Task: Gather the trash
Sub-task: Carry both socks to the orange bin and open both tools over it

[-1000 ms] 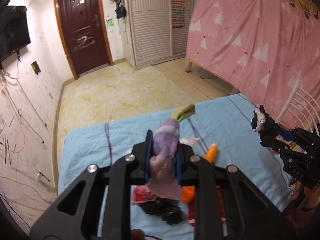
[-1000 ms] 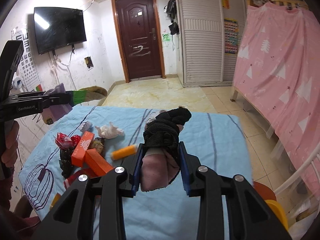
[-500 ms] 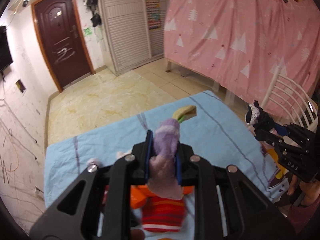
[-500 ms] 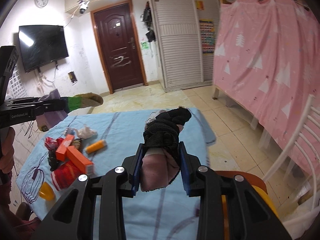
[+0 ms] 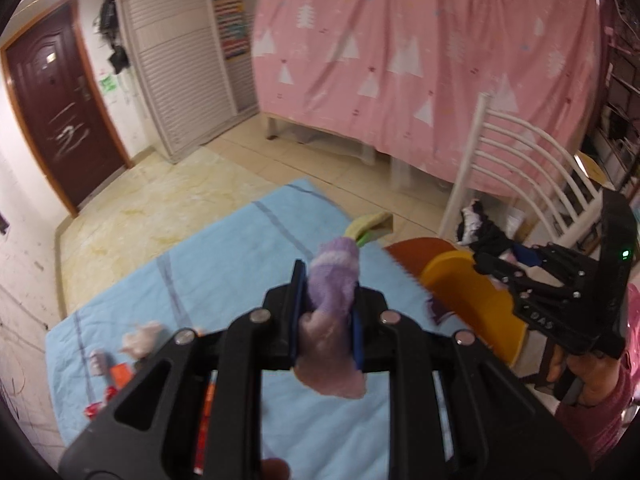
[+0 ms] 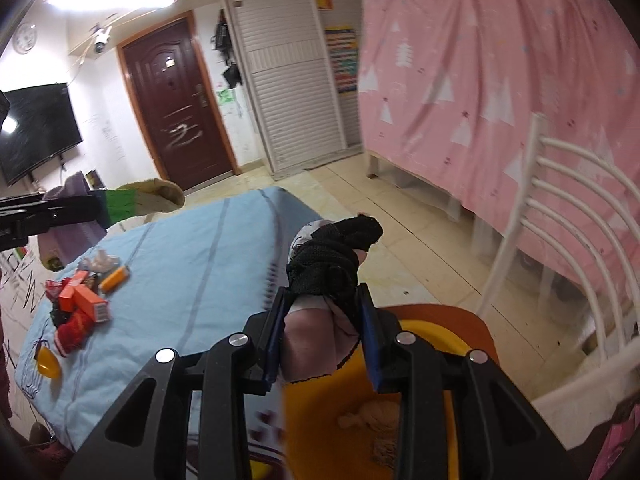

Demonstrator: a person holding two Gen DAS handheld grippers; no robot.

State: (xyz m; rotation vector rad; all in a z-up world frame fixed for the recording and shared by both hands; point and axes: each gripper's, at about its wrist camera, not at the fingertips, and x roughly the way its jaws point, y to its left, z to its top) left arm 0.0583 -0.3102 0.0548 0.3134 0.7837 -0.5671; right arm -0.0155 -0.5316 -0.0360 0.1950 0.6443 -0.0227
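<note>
A white slatted chair (image 6: pixel 560 216) stands in front of the pink tree-patterned curtain (image 5: pixel 420 60), beside a round yellow plastic bin (image 6: pixel 360 432) on the red-brown seat (image 6: pixel 448 314) at the table's edge. The table wears a pale blue striped cloth (image 5: pixel 208 264). A dark brown door (image 6: pixel 176 104) and a white louvred wardrobe (image 6: pixel 288 72) close off the far wall.

The left gripper (image 5: pixel 326 308) has its blue pads pressed tight on a fuzzy purple-and-pink sock (image 5: pixel 332 308), with a yellowish-green scrap (image 5: pixel 368 226) sticking out past the sock's tip; it hangs over the cloth near the table's bin-side edge. The right gripper (image 6: pixel 324 320) is clamped on a wad of black mesh fabric and pinkish cloth (image 6: pixel 328 276), held above the bin's rim.

On the cloth, well apart from both, the remaining litter sits bunched: orange cartons (image 6: pixel 86 300), red wrappers (image 6: pixel 74 326), a crumpled white tissue (image 6: pixel 100 260), an orange tube (image 6: pixel 114 278) and a small yellow piece (image 6: pixel 48 364).
</note>
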